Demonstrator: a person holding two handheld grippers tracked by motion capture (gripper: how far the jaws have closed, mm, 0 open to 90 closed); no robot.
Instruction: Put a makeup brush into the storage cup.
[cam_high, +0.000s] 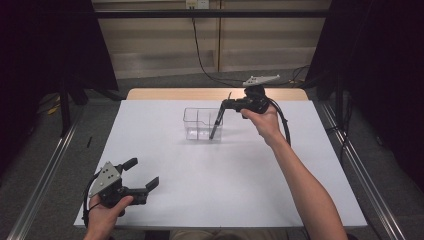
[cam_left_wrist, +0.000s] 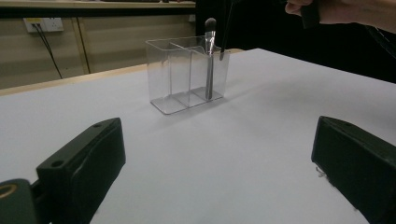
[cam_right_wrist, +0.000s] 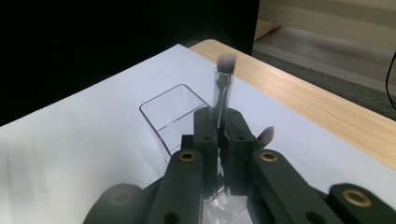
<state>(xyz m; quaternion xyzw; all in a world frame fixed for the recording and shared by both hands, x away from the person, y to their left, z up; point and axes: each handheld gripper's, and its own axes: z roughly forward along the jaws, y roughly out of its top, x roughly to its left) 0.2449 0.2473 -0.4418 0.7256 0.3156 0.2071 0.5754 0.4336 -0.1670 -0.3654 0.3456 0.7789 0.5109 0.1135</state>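
- While the right gripper (cam_high: 227, 106) hangs over the clear organizer (cam_high: 196, 125), its jaws are pressed together on a makeup brush (cam_right_wrist: 222, 100), pinching the handle so the bristles point up.
- The organizer stands on the white table (cam_high: 225, 170), towards its far middle, and is split by dividers into compartments (I count 3 in the left gripper view, though the glare makes that uncertain).
- In the left gripper view 1 brush (cam_left_wrist: 209, 58) already stands upright in the end compartment nearest the right hand (cam_high: 262, 120), and a dark handle (cam_left_wrist: 225, 32) comes down beside it from above; I judge that the held brush is being lowered, handle first, into that same end.
- The grip sits partway along the handle, probably so the lower end stays free to slide past the rim.
- The right forearm reaches forward across the table with the wrist bent, the gripper pointing left and somewhat down over the organizer, its cable looping behind the hand.
- The left gripper (cam_high: 142, 174) rests low at the near left of the table, well apart from the organizer, jaws spread wide with nothing between them.
- Its hand (cam_high: 107, 207) wraps the body from below and aims it towards the organizer, apparently just waiting.
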